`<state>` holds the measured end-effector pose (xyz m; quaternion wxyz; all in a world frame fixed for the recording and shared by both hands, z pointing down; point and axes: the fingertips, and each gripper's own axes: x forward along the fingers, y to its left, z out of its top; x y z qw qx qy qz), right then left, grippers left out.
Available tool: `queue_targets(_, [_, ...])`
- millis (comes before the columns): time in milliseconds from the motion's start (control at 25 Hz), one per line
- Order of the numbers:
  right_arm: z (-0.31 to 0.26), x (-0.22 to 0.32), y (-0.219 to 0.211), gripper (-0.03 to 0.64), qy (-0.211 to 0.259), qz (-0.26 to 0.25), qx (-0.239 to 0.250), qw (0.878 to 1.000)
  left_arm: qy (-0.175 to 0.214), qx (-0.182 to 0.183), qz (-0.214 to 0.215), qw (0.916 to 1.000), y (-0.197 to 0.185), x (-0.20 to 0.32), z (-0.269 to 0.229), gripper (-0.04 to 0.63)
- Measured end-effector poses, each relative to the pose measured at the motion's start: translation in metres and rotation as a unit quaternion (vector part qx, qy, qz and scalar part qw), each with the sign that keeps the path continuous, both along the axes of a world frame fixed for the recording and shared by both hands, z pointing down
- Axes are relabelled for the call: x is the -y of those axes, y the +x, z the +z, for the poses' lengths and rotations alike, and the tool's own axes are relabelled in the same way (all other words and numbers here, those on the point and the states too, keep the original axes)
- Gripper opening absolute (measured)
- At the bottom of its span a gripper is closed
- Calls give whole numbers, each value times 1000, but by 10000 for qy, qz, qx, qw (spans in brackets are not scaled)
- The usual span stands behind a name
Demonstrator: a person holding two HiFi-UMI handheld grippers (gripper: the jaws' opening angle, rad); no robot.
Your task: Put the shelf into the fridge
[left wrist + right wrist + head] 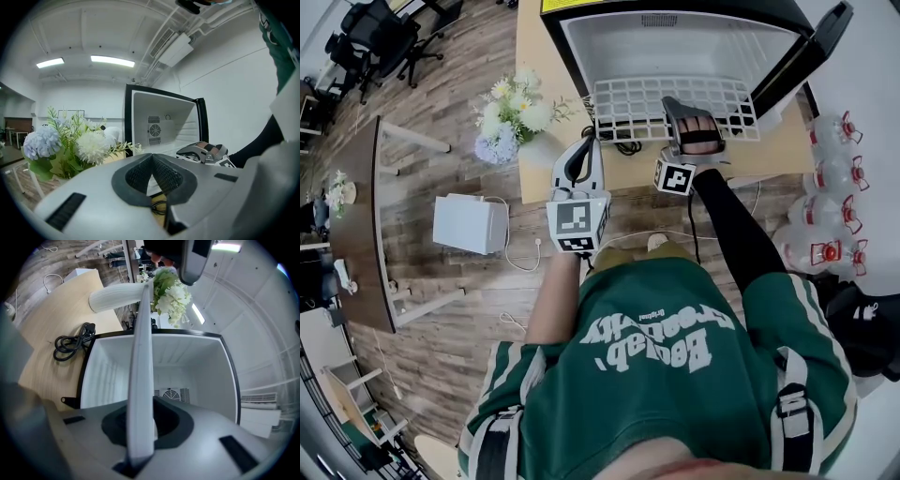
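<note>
A white wire shelf [675, 105] lies half in the mouth of the open small fridge [675, 47], which stands on a light wooden table [534, 56]. My right gripper [684, 117] is shut on the shelf's near edge. In the right gripper view the shelf [140, 376] runs edge-on between the jaws toward the white fridge interior [192, 362]. My left gripper [585, 150] hovers left of the shelf, over the table edge, shut with nothing in it. In the left gripper view its pads [140, 173] meet, with the fridge [161, 124] ahead.
A vase of white and blue flowers [511, 117] stands on the table left of the fridge. A black coiled cable [623, 145] lies by the fridge front. The fridge door [811, 52] hangs open at right. Water bottles [830, 178] and a white box [469, 223] sit on the floor.
</note>
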<state>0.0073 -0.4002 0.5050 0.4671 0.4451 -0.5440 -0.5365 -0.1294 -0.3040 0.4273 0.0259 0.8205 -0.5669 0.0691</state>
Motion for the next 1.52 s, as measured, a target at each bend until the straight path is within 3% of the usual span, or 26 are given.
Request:
queue_targets(480, [1, 12, 0, 48, -41, -164, 4, 9999, -40, -242, -146, 9996, -3, 5, -5, 0])
queue_targets(1520, [3, 37, 1, 81, -283, 55, 10, 9996, 27, -245, -430, 9988, 1, 0, -9, 0])
